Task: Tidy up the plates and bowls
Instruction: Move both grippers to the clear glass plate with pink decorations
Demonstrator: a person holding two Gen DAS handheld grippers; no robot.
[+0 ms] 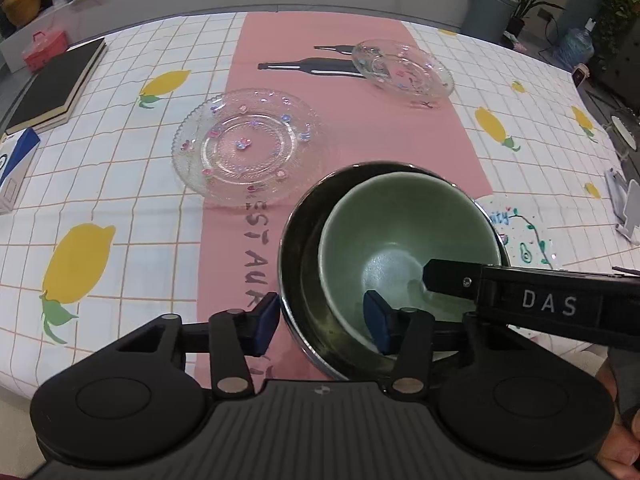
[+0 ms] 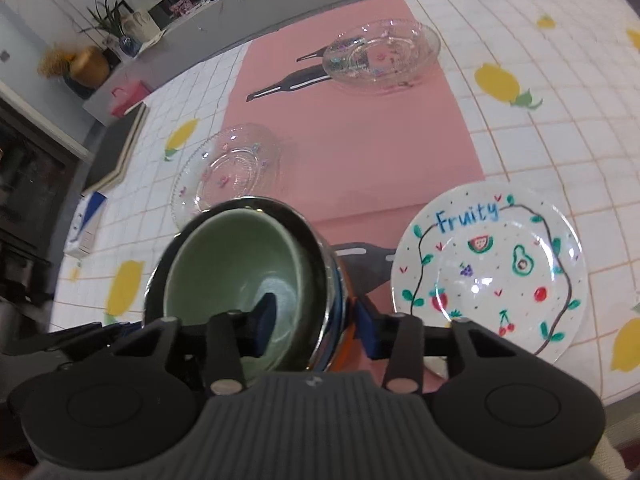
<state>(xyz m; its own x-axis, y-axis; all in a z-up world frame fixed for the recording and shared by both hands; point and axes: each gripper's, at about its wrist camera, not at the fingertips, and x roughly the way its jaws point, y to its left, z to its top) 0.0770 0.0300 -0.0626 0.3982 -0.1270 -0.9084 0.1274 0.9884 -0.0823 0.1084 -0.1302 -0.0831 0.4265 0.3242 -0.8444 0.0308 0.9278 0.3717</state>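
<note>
Left claw [image 1: 324, 326] straddles both bowl walls at 6 o'clock; right claw [image 2: 316, 330] pinches the steel bowl [image 2: 324, 280] and the green bowl [image 2: 224, 264] inside it at 3 o'clock.

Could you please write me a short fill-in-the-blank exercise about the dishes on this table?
1. The green ceramic bowl sits inside a larger ____ bowl.
2. The white painted plate bears the word ____.
3. The left tool straddles the shiny metal bowl's near ____.
4. The flat clear glass plate lies partly on the ____ paper runner.

Missing words: metal; Fruity; rim; pink
</note>
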